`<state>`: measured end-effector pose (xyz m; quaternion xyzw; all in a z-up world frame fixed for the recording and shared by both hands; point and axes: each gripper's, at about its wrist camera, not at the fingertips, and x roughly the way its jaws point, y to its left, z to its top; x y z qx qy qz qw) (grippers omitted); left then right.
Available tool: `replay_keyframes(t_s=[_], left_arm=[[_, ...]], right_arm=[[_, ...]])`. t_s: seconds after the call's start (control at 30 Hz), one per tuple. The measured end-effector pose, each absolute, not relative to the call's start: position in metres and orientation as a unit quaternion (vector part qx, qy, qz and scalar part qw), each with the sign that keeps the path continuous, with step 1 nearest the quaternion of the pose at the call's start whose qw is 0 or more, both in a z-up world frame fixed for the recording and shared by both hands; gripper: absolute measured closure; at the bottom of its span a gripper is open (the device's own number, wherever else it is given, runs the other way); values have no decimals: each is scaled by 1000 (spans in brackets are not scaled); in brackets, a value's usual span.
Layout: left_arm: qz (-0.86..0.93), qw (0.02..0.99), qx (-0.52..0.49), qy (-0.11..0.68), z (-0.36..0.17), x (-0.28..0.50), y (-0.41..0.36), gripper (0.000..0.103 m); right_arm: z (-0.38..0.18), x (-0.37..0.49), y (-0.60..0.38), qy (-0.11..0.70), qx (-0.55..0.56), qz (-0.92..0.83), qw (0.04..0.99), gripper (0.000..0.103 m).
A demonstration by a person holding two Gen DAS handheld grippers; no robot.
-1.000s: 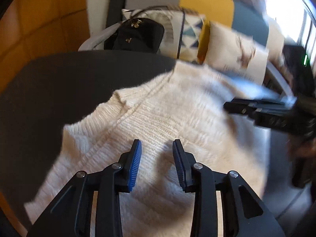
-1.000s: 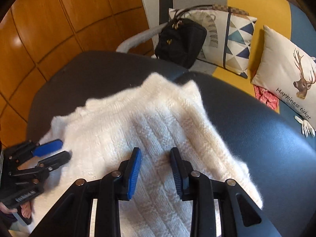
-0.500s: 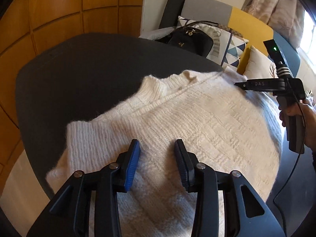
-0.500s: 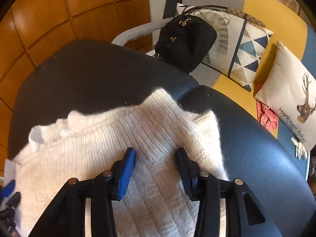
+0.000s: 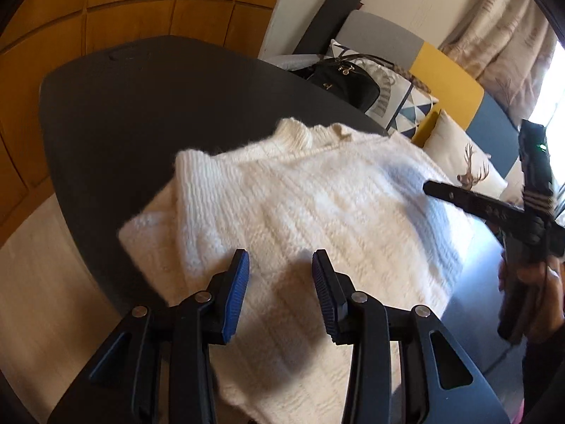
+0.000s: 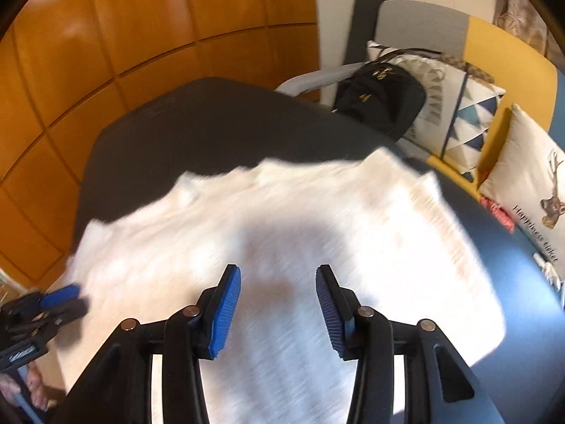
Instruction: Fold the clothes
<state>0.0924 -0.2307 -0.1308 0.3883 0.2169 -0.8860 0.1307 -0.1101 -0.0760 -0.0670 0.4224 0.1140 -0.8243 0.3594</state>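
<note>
A cream knitted sweater [image 5: 310,212] is lying folded on the dark table [image 5: 141,113], filling most of the near right part of it, with its ribbed collar [image 5: 296,134] pointing toward the far edge. The left tool [image 5: 280,282] is hovering just above the near part of the knit, its blue-padded jaws standing apart with nothing between them. The right tool [image 6: 279,296] is hanging over the same garment, released as well, its pads gripping nothing; its view is blurred. In the left wrist view the right tool [image 5: 487,205] is showing at the right, over the sweater's right edge, held by a hand [image 5: 529,282]. The sweater's left edge is lying near the table's curved left rim, beyond which pale floor [image 5: 42,282] is showing. Bare tabletop is lying open on the far left side. Past the far edge, a black bag [image 6: 381,102] and patterned cushions [image 6: 469,116] are sitting on a sofa, with orange wall panels [image 6: 106,53] behind.
</note>
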Motion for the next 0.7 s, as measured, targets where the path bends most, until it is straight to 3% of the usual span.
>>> replay_keyframes(t_s=[0.13,0.37,0.53,0.6,0.7], left_arm=[[-887,132,384,219,-129,96,-229,58],[-888,121,368,247,-122,120,-231,58],[-879,118,403,226,-139,118,-229,58],[-872,103,400,261,-136,119,-239,58],[-867,81,373,320,-128,126,-261,58]], right_arm=[[-91,-83,-90,113,439,-816,359,53],[-71,-54,-73,44,423,-822,379,51],[-94,-9,-87,90,436,-805,392,50],[-107,3,-98,135,424,-811,380,47],[-95,7,-95,123,423,-810,387,46]])
